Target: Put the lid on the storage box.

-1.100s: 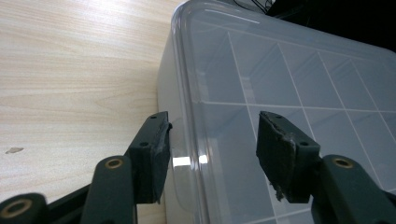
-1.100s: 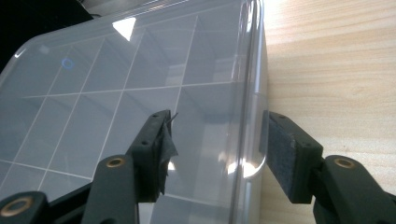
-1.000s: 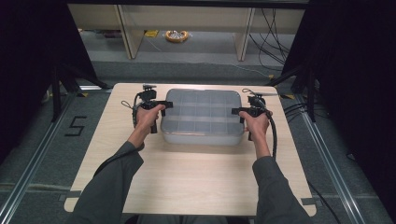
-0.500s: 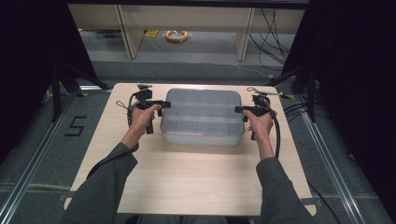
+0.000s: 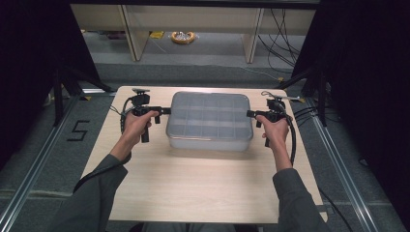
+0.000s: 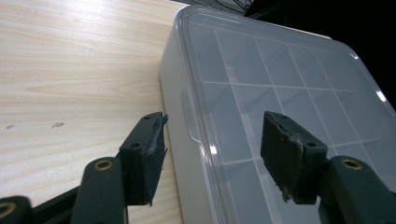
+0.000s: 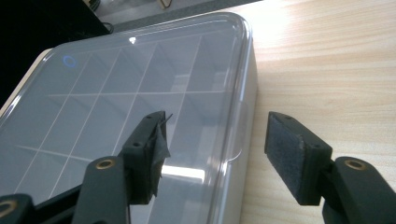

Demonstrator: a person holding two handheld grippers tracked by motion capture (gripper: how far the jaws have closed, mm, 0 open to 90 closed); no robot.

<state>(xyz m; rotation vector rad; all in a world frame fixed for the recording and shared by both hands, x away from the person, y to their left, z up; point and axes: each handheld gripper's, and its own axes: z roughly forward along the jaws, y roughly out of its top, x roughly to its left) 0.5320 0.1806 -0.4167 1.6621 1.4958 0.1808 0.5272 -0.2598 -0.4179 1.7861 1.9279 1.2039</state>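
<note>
The left gripper (image 6: 212, 154) is standing with its two black jaws wide apart, straddling the near left edge of a translucent grey rectangular plastic organiser box (image 6: 280, 93); one padded jaw is hanging over the pale wooden table (image 6: 70, 70) just beside the box wall, the other over the clear lid, and neither pad is gripping anything. A small moulded tab on the lid rim (image 6: 189, 116) is lying between the jaws.

The right gripper (image 7: 215, 140) is likewise gaping open, holding nothing, with one jaw over the lid of the box (image 7: 116, 93) and the other over the table (image 7: 327, 60) beside its right wall.

From the high view, the left gripper (image 5: 163, 110) and right gripper (image 5: 250, 114) are pointing inward at opposite short ends of the box (image 5: 209, 119), each held by a hand (image 5: 136, 124) (image 5: 275, 129) in a grey sleeve. The box is sitting closed, its lid showing a grid of compartments, on the far middle of the table (image 5: 203, 183). A black cable is looping from each gripper.
</note>
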